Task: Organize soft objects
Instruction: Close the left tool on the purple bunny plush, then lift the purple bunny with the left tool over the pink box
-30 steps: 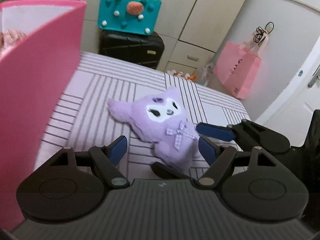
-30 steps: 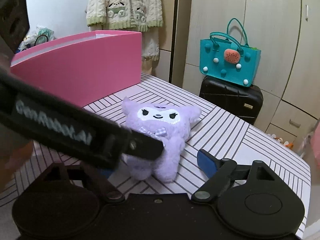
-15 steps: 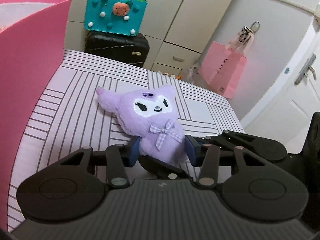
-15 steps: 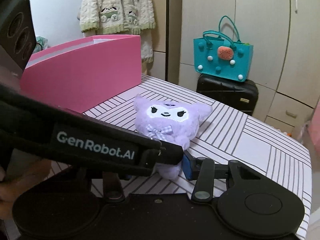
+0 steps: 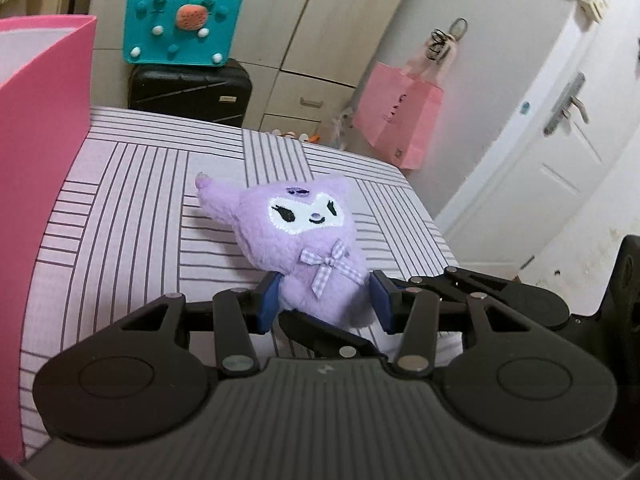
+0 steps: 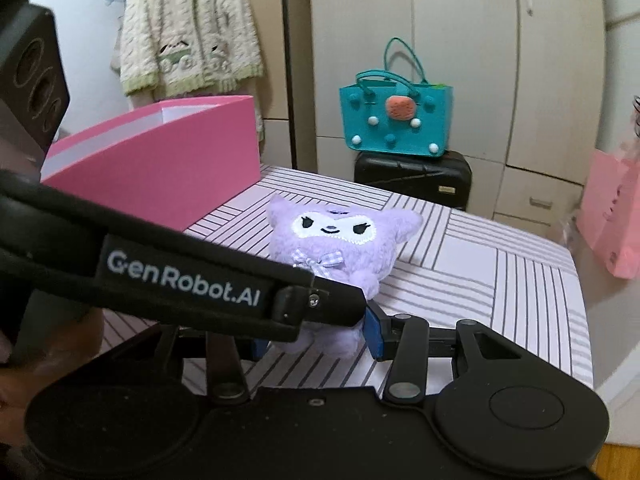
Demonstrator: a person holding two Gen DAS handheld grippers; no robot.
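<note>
A purple plush toy (image 5: 304, 232) with a white face and a checked bow sits on the striped tabletop (image 5: 120, 200). My left gripper (image 5: 325, 306) is shut on its lower body, a blue pad pressed into each side. My right gripper (image 6: 316, 340) is shut on the same plush toy (image 6: 340, 236) at its feet. Its right pad shows, and the left gripper's black body (image 6: 180, 276) crosses in front of the other one. The open pink box (image 5: 40, 160) stands to the left of the toy, seen also as the pink box (image 6: 160, 176) behind the left gripper.
Past the table's far edge a teal bag (image 5: 182, 36) rests on a black suitcase (image 5: 188, 90) in front of wardrobe doors. A pink paper bag (image 5: 400, 120) hangs at the right near a white door (image 5: 560, 160). A knit cardigan (image 6: 188, 36) hangs behind the box.
Both grippers went from open beside the plush to shut on it. Since then the plush has tipped more upright, and both views have swung so the box sits farther off.
</note>
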